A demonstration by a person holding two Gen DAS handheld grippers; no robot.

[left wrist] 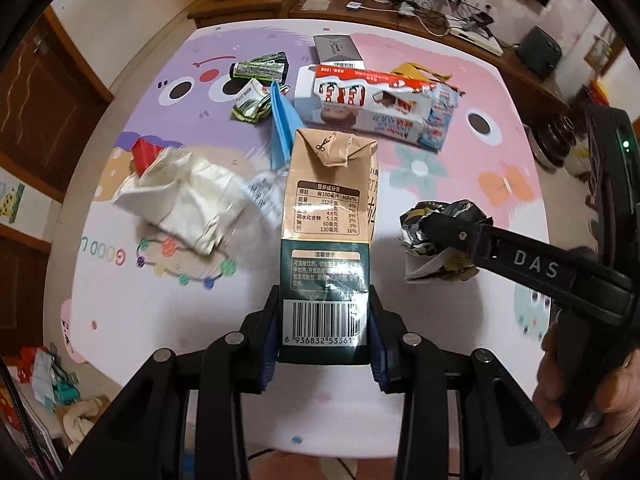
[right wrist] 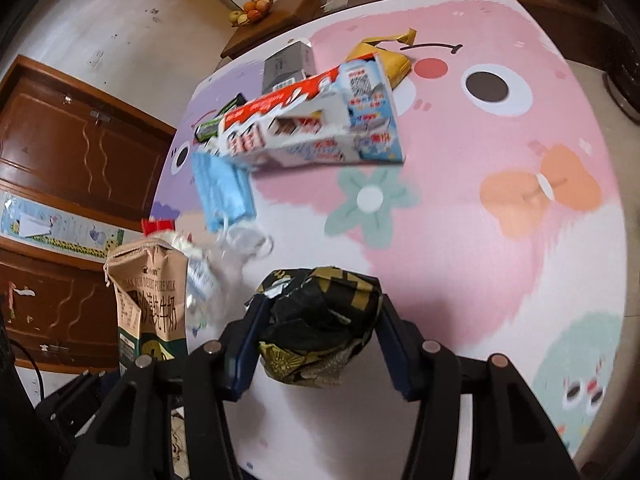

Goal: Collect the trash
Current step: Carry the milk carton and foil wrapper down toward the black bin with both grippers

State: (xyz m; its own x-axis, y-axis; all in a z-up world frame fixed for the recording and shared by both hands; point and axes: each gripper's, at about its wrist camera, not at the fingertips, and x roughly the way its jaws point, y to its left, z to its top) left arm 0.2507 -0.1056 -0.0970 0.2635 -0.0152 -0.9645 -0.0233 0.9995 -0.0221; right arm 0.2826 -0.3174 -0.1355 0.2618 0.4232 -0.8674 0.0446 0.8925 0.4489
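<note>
My left gripper (left wrist: pixel 325 304) is shut on the lower end of a tan and dark green milk carton (left wrist: pixel 326 216), which points away from the camera above the table. The same carton (right wrist: pixel 152 300) shows at the lower left of the right wrist view. My right gripper (right wrist: pixel 320 308) holds a crumpled black and gold wrapper (right wrist: pixel 320 320), with both pads against its sides. In the left wrist view that wrapper (left wrist: pixel 424 232) sits right of the carton, with one finger (left wrist: pixel 452 230) of the right gripper across it.
On the cartoon-print table cover (right wrist: pixel 500 240) lie a red and white chocolate box (left wrist: pixel 372 100), a blue face mask (right wrist: pixel 222 188), a crumpled white bag (left wrist: pixel 184 200), green wrappers (left wrist: pixel 260 68), a grey box (left wrist: pixel 336 50) and a yellow wrapper (right wrist: pixel 384 56). A cluttered sideboard (left wrist: pixel 440 12) stands behind.
</note>
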